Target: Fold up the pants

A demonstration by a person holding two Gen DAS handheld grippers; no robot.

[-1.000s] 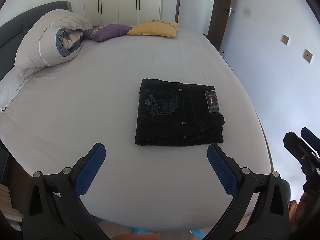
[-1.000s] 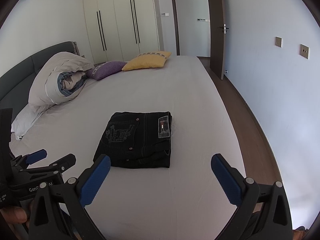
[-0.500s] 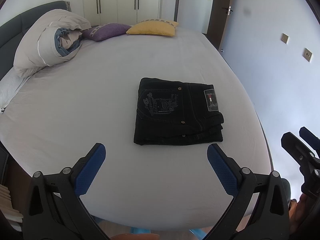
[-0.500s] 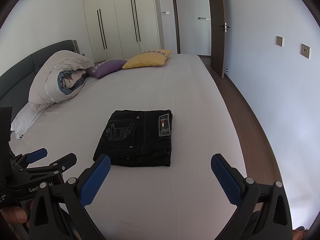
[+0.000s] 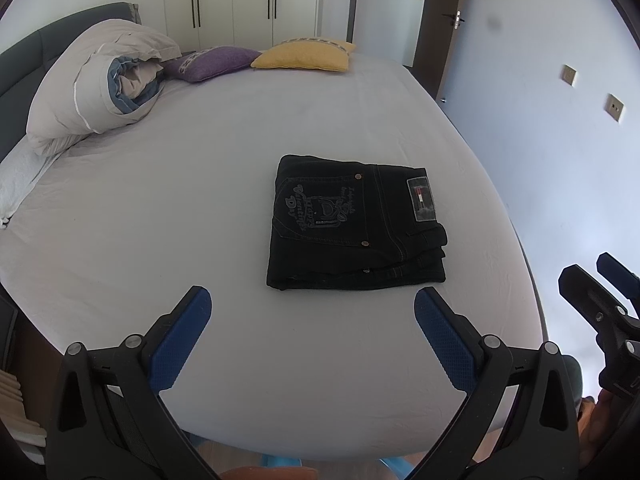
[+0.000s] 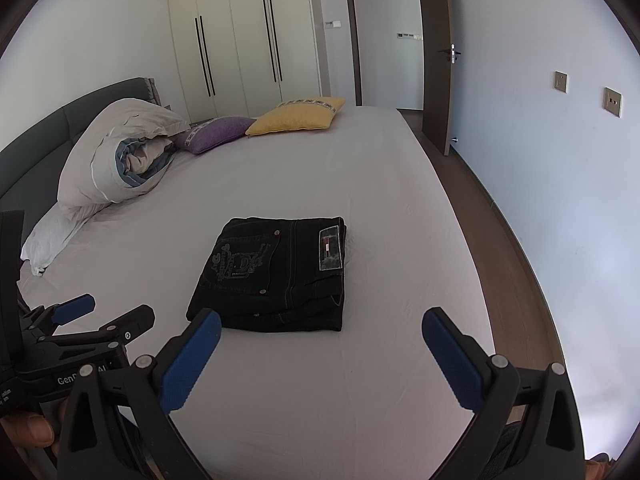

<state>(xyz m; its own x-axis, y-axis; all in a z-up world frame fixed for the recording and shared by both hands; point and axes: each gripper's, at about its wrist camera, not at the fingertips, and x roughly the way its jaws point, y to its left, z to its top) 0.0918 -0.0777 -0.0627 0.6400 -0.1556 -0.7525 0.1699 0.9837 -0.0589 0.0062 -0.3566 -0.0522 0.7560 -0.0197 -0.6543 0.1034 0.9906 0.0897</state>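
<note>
Black pants (image 5: 356, 222) (image 6: 276, 274) lie folded into a compact rectangle on the white bed sheet (image 5: 160, 208), back pocket embroidery and a label patch facing up. My left gripper (image 5: 312, 336) hovers open near the bed's front edge, short of the pants, nothing between its blue pads. My right gripper (image 6: 320, 354) is also open and empty, just in front of the pants. In the right wrist view the left gripper (image 6: 104, 312) shows at the lower left, held by a hand. The left wrist view catches the right gripper (image 5: 596, 284) at its right edge.
A rolled duvet (image 5: 100, 88) and a white pillow (image 5: 20, 176) lie at the bed's left. A purple cushion (image 5: 212, 62) and a yellow cushion (image 5: 304, 54) sit at the far end. Wardrobe doors (image 6: 240, 40), an open doorway (image 6: 388, 36) and a wall (image 6: 560, 160) on the right.
Both grippers have shifted only slightly; the pants sit a little higher in the left wrist view. Both stay open and the pants lie unchanged.
</note>
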